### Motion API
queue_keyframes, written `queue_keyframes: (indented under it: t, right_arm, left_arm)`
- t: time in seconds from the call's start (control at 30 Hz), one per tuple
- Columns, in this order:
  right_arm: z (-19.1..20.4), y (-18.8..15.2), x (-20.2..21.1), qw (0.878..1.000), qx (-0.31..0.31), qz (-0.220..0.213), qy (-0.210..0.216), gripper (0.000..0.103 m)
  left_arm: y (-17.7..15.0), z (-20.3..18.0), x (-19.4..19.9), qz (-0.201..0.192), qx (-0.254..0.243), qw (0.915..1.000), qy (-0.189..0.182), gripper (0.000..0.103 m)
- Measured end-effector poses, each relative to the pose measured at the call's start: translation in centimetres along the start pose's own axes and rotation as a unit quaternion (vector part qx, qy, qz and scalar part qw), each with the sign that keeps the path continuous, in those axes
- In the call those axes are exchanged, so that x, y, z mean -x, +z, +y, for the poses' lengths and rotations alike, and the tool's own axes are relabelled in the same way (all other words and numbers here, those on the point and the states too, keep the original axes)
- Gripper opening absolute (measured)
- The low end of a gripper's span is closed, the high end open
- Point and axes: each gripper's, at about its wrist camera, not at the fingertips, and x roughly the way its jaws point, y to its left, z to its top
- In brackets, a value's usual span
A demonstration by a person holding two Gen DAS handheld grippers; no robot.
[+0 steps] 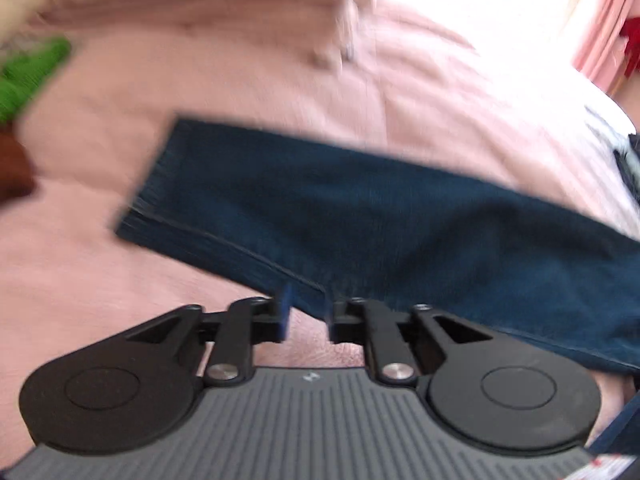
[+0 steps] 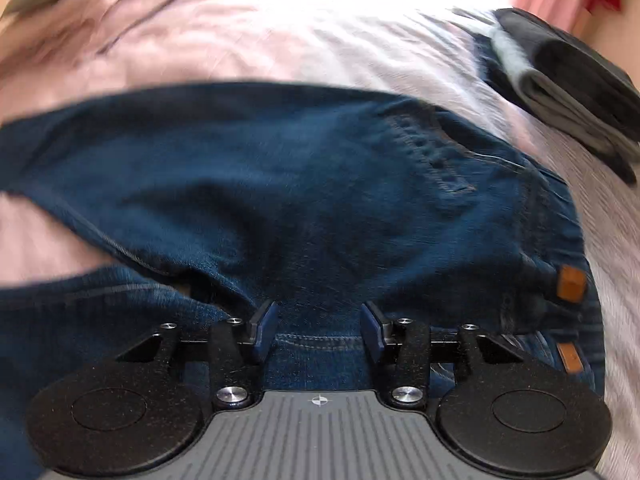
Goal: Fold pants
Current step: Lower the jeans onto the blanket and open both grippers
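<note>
Dark blue jeans (image 1: 360,216) lie across a pink bed cover (image 1: 120,280), the leg hem at the left. In the blurred left wrist view my left gripper (image 1: 307,316) is open by a narrow gap at the leg's near edge, and pink cover shows between its fingers. In the right wrist view the upper part of the jeans (image 2: 280,184) fills the middle, with a back pocket and a brown leather patch (image 2: 570,280) at the right. My right gripper (image 2: 319,330) stands wide open just over the denim, a stitched seam between its blue pads (image 2: 264,328).
A stack of folded dark and grey clothes (image 2: 568,80) lies on the bed at the far right. A green item (image 1: 28,76) and a brown one (image 1: 12,168) sit at the left edge. Pink curtains (image 1: 600,20) hang beyond the bed.
</note>
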Motion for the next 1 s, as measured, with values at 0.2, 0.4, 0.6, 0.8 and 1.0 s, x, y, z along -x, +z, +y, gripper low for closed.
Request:
queue_keyframes:
  t: [0.2, 0.4, 0.6, 0.8, 1.0]
  right_arm:
    - [-3.0, -4.8, 5.1, 0.998, -0.053, -0.046, 0.002, 0.043]
    - [-6.3, -11.1, 4.2, 0.999, -0.014, 0.027, -0.018, 0.043]
    - [-8.1, -10.7, 8.9, 0.997, -0.030, 0.066, 0.014, 0.043]
    - [-8.0, -8.9, 16.2, 0.993, -0.051, 0.055, 0.088, 0.043]
    - [-5.1, -8.3, 22.0, 0.992, -0.037, 0.035, 0.112, 0.050]
  left_arm:
    - [-7.3, -0.3, 10.1, -0.016, 0.083, 0.9964, -0.006, 0.032]
    - [-18.0, -0.6, 12.9, 0.054, 0.095, 0.9900, 0.090, 0.037]
    - [-19.3, -2.6, 19.9, 0.074, 0.127, 0.9803, 0.132, 0.041]
    - [-17.4, -6.7, 28.2, 0.094, 0.127, 0.9801, 0.120, 0.072]
    - [-15.9, -10.1, 34.1, 0.124, 0.056, 0.9842, 0.113, 0.080]
